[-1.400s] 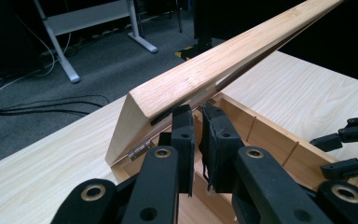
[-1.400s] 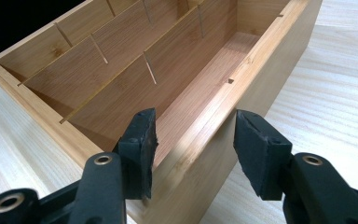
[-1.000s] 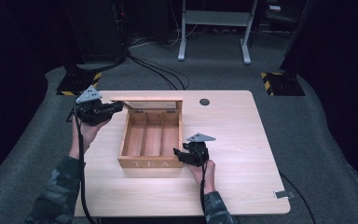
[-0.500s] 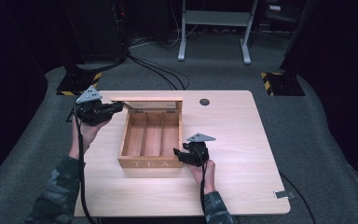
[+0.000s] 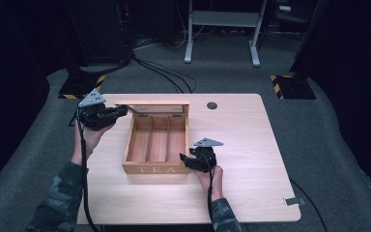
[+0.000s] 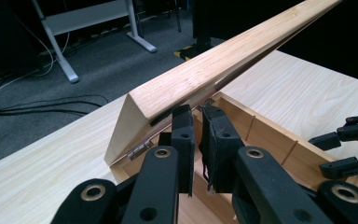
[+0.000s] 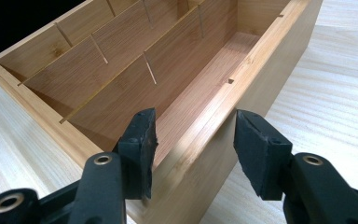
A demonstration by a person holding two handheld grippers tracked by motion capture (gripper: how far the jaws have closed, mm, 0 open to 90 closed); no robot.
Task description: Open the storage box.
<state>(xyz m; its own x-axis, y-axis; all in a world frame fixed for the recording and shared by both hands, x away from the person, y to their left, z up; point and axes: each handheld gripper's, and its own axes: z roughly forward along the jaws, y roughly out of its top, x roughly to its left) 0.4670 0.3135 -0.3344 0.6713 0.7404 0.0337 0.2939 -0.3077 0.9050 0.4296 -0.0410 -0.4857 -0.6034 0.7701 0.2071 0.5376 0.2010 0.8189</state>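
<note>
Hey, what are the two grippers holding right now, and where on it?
The right gripper is open, straddling the tea box side wall without clamping. The left gripper sits nearly shut under the raised lid; whether it grips anything cannot be told.

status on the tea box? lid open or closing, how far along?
Done: the tea box sits with its lid raised; its compartments look empty. In hand: the left gripper, jaws nearly shut, is at the lid's hinged corner; the right gripper straddles the box's side wall, open. Left: unclear, since the direction of lid travel can't be told.
</note>
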